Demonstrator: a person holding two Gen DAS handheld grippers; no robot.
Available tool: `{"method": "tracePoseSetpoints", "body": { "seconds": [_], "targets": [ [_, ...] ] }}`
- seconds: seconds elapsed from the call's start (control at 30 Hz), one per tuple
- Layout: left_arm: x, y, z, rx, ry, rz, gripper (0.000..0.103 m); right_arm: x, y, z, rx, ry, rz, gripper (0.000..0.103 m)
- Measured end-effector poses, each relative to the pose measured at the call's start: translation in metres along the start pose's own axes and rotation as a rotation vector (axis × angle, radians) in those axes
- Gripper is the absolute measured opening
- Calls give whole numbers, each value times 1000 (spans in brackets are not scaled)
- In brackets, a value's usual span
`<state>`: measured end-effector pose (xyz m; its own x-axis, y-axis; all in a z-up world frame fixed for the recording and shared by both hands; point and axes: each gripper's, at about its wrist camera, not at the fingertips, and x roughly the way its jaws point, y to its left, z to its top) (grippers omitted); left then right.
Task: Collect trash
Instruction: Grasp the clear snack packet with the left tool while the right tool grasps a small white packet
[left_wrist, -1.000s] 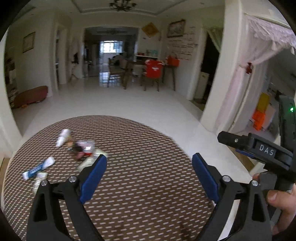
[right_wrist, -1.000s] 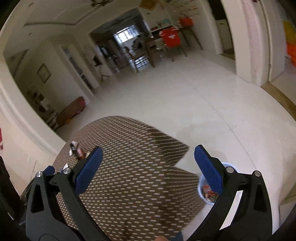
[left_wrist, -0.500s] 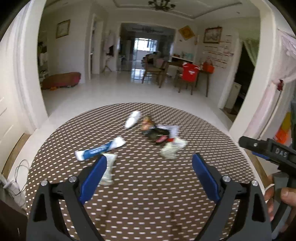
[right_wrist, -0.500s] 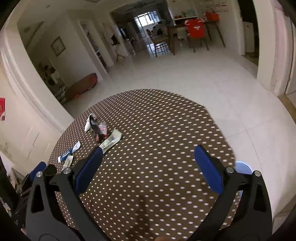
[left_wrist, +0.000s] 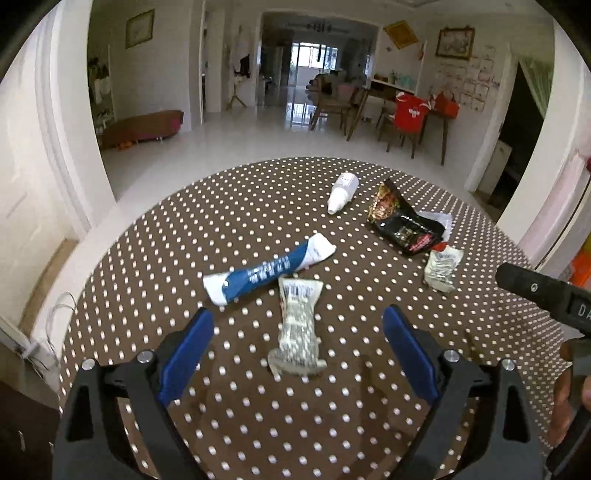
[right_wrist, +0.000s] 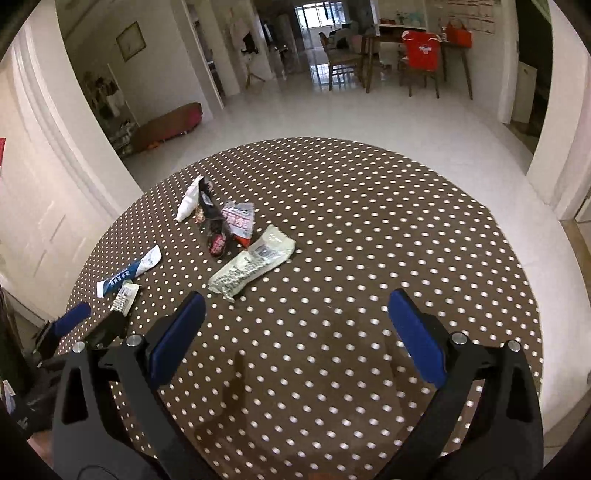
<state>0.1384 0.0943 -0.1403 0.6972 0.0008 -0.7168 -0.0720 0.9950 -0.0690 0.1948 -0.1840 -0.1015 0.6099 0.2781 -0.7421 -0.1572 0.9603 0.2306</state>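
Note:
Several pieces of trash lie on a round brown polka-dot table (left_wrist: 236, 424). In the left wrist view a clear crumpled wrapper (left_wrist: 298, 326) lies between my open fingers, with a blue and white wrapper (left_wrist: 269, 269) just beyond, a white cone-shaped cup (left_wrist: 341, 192), a black snack bag (left_wrist: 404, 225) and a pale packet (left_wrist: 443, 267) farther off. My left gripper (left_wrist: 297, 350) is open and empty just above the table. My right gripper (right_wrist: 295, 332) is open and empty, with the pale packet (right_wrist: 253, 267) ahead to the left. The left gripper's fingertips (right_wrist: 72, 319) show at the far left there.
The table edge (right_wrist: 517, 258) curves round on the right, with white tiled floor (right_wrist: 369, 114) beyond. Dining chairs and a table (left_wrist: 402, 114) stand far back. White walls and door frames stand on both sides. The right gripper's body (left_wrist: 546, 295) shows at the right of the left wrist view.
Both grippers have swung left and moved down over the table, so the trash now lies close ahead. The clear wrapper has come between the left fingers. Both stay open.

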Motion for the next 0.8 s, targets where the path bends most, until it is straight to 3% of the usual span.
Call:
{"method": "tracePoseSetpoints", "body": {
  "seconds": [0.1, 0.23, 0.27, 0.37, 0.4, 0.5, 0.57, 0.8],
  "targets": [
    [14, -2, 2, 13, 67, -10, 73, 16, 10, 3, -25, 25, -13, 97],
    [20, -3, 3, 20, 96, -3, 69, 36, 25, 10, -43, 43, -18, 97],
    [21, -6, 4, 28, 96, 1, 62, 42, 29, 11, -47, 47, -21, 97],
    [21, -9, 8, 34, 87, -7, 25, 57, 45, 15, -64, 56, -28, 96],
    [22, -10, 9, 30, 87, -17, 19, 66, 52, 15, -85, 69, -48, 95],
    [21, -11, 11, 21, 82, -32, 17, 69, 70, 10, -178, 35, -125, 68],
    [18, -12, 11, 24, 68, -34, 17, 65, 67, 7, -177, 22, -117, 30],
    [1, -11, -4, 6, 40, -51, 16, 40, 26, -18, -123, 20, -4, 19]
  ]
}}
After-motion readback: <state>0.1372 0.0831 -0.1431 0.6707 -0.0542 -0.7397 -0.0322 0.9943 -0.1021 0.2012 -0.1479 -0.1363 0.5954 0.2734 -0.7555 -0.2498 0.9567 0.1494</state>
